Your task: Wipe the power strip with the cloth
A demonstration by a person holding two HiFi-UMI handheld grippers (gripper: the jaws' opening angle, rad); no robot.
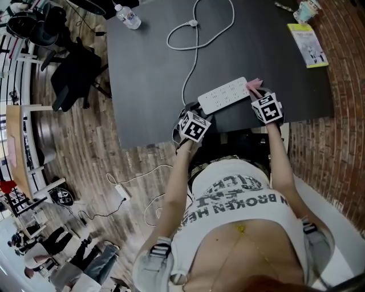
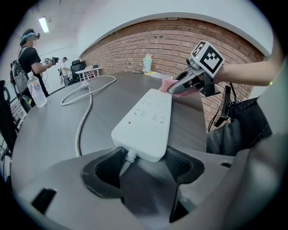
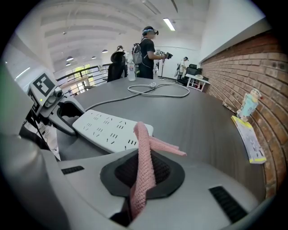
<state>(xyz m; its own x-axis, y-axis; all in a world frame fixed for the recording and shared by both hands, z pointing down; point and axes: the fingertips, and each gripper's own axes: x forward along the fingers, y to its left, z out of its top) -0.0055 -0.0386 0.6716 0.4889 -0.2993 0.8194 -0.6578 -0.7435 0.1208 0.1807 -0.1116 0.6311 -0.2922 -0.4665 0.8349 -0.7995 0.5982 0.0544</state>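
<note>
- Clamping the cord end of the white power strip (image 1: pixel 224 95), the left gripper (image 2: pixel 144 166) had one jaw pad against each long side of that end.
- Pinched between the closed jaws of the right gripper (image 3: pixel 144 173) was a pink cloth (image 3: pixel 144 152), bunched into a narrow band, its free tail lying on the strip's far end.
- Counted: two grippers, one power strip, one cloth.
- The strip lay flat and sockets-up near the near edge of the dark table (image 1: pixel 148 85). In the head view its long axis ran diagonally, the cord end at lower left by the left gripper and the free end at upper right by the right gripper.
- Its single white cord (image 1: pixel 197 43) left the left end and curled into a loop farther up the table.
- Well apart lay one water bottle (image 1: pixel 128 16) at the far left and one yellow-edged booklet (image 1: pixel 308 44) at the far right.
</note>
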